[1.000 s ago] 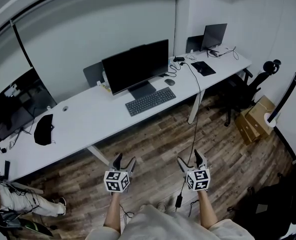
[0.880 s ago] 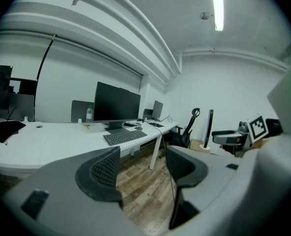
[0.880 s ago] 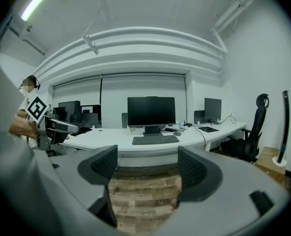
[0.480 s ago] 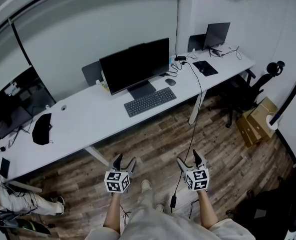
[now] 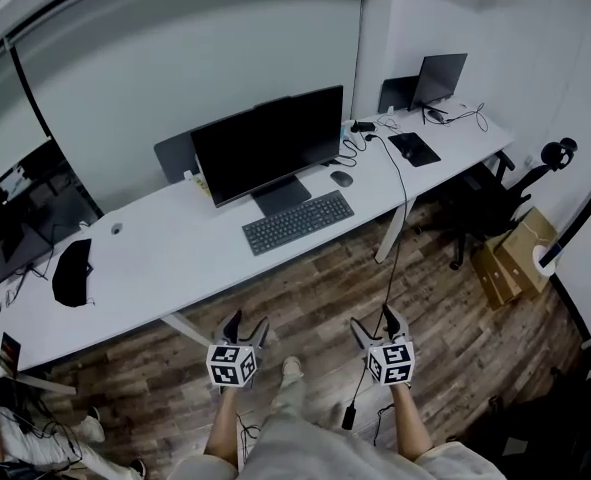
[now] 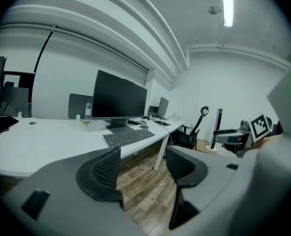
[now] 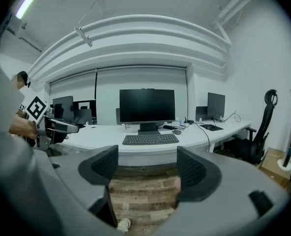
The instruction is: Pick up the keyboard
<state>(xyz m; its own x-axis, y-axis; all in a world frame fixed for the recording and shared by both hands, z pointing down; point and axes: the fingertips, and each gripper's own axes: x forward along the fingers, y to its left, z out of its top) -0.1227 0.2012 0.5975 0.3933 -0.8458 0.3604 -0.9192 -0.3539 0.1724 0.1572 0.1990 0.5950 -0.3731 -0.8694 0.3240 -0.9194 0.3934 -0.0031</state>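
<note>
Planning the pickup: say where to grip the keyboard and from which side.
Best guess: grip the keyboard at both short ends at once, coming from the desk's front edge. It lies flat, long and thin, with the monitor stand close behind.

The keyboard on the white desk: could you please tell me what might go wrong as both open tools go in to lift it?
1. The keyboard lies right in front of the monitor stand; a tool reaching for its far edge might bump the stand.
2. The mouse sits near its right end, so the right tool could knock it.
3. A cable hangs from the desk to the floor beside that tool and might snag.
</note>
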